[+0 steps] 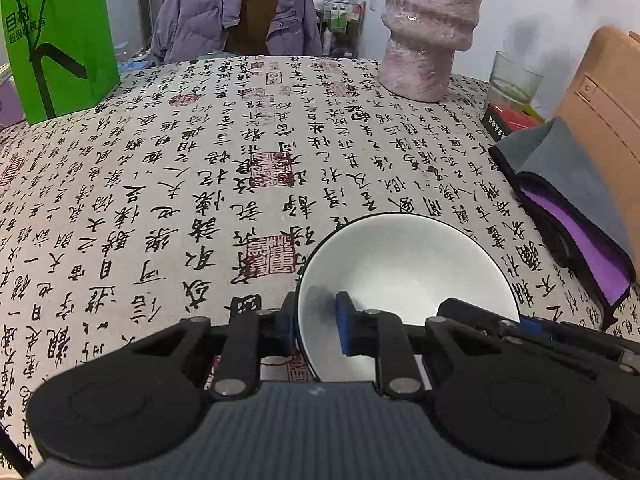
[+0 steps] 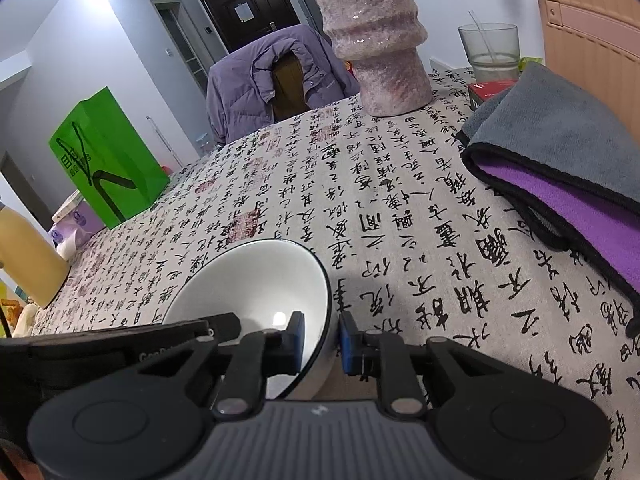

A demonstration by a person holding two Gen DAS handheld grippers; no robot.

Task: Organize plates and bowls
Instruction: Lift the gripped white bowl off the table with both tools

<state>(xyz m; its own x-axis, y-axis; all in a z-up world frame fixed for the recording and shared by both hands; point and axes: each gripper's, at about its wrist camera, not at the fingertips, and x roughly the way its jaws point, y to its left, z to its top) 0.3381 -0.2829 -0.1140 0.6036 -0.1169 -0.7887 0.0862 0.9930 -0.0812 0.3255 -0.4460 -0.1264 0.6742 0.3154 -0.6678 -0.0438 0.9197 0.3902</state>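
A white bowl (image 1: 408,268) with a dark rim stands on the tablecloth printed with calligraphy. My left gripper (image 1: 316,320) is shut on its left rim, one blue pad inside the bowl and the other outside. In the right wrist view the same bowl (image 2: 248,280) sits low and left of centre, and my right gripper (image 2: 322,340) is shut on its right rim, again with one pad inside and one outside. The right gripper's black body (image 1: 480,320) shows at the bowl's right edge in the left wrist view. The left gripper's body (image 2: 120,344) shows at the bowl's left in the right wrist view.
A tall pink vase (image 1: 428,36) stands at the far side, with a glass (image 1: 514,80) to its right. A folded grey and purple cloth (image 1: 572,200) lies at the right edge. A green paper bag (image 1: 60,40) stands far left. A yellow bottle (image 2: 24,256) is at the left.
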